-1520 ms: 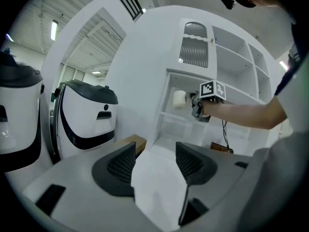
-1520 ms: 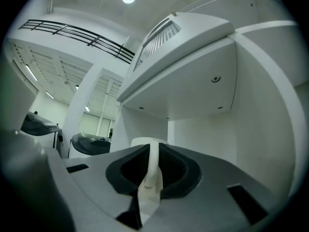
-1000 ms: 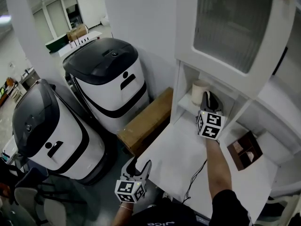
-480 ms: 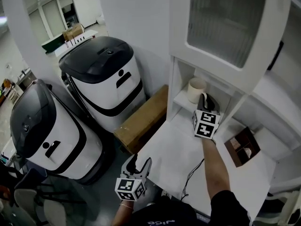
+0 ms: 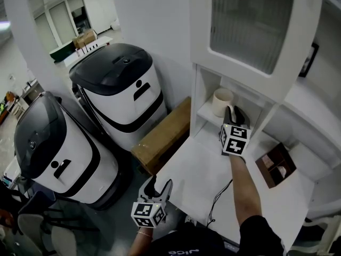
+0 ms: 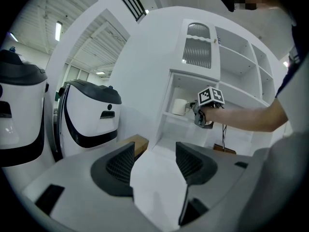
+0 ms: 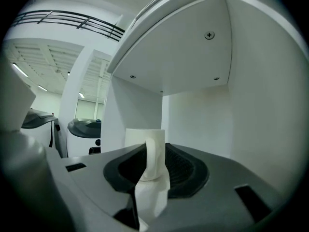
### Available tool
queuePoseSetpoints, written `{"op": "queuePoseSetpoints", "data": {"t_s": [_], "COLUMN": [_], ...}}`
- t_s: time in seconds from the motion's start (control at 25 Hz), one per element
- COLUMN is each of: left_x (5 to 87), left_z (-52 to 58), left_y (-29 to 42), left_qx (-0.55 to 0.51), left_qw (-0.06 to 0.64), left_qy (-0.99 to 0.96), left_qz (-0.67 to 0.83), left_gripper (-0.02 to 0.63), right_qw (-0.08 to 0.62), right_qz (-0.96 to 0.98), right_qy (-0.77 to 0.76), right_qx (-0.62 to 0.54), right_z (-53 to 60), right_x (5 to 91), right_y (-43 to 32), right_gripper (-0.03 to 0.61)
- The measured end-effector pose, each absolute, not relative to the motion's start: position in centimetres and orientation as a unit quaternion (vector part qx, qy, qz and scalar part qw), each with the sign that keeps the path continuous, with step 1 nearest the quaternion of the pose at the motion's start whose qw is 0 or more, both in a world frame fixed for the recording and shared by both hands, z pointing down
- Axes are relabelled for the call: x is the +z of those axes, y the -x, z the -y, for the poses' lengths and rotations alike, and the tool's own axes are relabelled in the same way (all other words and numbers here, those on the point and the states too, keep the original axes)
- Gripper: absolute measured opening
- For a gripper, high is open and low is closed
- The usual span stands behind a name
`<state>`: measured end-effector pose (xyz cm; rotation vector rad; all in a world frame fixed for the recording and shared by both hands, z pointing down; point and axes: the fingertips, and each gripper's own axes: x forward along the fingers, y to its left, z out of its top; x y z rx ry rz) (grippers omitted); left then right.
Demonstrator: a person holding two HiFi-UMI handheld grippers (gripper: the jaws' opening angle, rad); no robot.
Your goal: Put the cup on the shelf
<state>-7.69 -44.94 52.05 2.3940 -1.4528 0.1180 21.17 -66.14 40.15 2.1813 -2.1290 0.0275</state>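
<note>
A cream cup (image 5: 221,101) stands upright on the low shelf (image 5: 209,118) of the white cabinet, handle toward me. My right gripper (image 5: 233,111) reaches into that shelf bay. In the right gripper view the cup's handle (image 7: 155,157) sits between the jaws, which are opening, with dark gaps on both sides of it. The cup body (image 7: 141,138) is just beyond my right gripper (image 7: 157,167). My left gripper (image 5: 158,187) hangs low by the table's front edge, open with nothing in it. From the left gripper (image 6: 154,164) view the cup (image 6: 180,107) and right gripper (image 6: 199,115) show far off.
Two white-and-black machines (image 5: 121,89) (image 5: 50,145) stand left of the cabinet, with a cardboard box (image 5: 162,137) beside them. On the white table (image 5: 194,177) lie a black cable (image 5: 218,202) and a brown box (image 5: 276,167). A glazed cabinet door (image 5: 248,25) overhangs the shelf.
The head view has shifted a little. The right gripper stays at the cup on the shelf; the left gripper has not moved.
</note>
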Motion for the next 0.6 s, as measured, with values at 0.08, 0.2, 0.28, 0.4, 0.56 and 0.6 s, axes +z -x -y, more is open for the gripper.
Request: {"op": "queuePoseSetpoints", "data": {"t_s": [0.08, 0.2, 0.28, 0.4, 0.56, 0.6], "left_x": [52.2, 52.4, 52.5, 52.7, 52.6, 52.6], "left_z": [44.7, 44.3, 43.9, 43.5, 43.1, 43.0], "left_y": [7.7, 7.6, 7.6, 7.6, 8.1, 8.3], "left_qx": [0.041, 0.042, 0.045, 0.047, 0.043, 0.043], "left_qw": [0.171, 0.174, 0.174, 0.175, 0.177, 0.177], "left_qy": [-0.842, -0.843, -0.844, -0.844, -0.841, -0.841], "left_qz": [0.511, 0.508, 0.506, 0.505, 0.509, 0.51], "left_gripper": [0.252, 0.252, 0.252, 0.252, 0.252, 0.252], "right_qw": [0.048, 0.059, 0.066, 0.068, 0.057, 0.054], "right_qz": [0.697, 0.687, 0.686, 0.684, 0.681, 0.682], "right_qy": [-0.715, -0.724, -0.724, -0.726, -0.73, -0.729], "right_qx": [0.014, 0.02, 0.017, 0.011, 0.009, 0.012], "right_z": [65.8, 65.6, 65.4, 65.1, 64.2, 64.0], "right_x": [40.3, 40.6, 40.8, 40.9, 40.7, 40.7], "right_y": [-21.2, -21.5, -21.3, -21.2, -21.2, -21.1], "right_gripper": [0.111, 0.118, 0.115, 0.127, 0.141, 0.15]}}
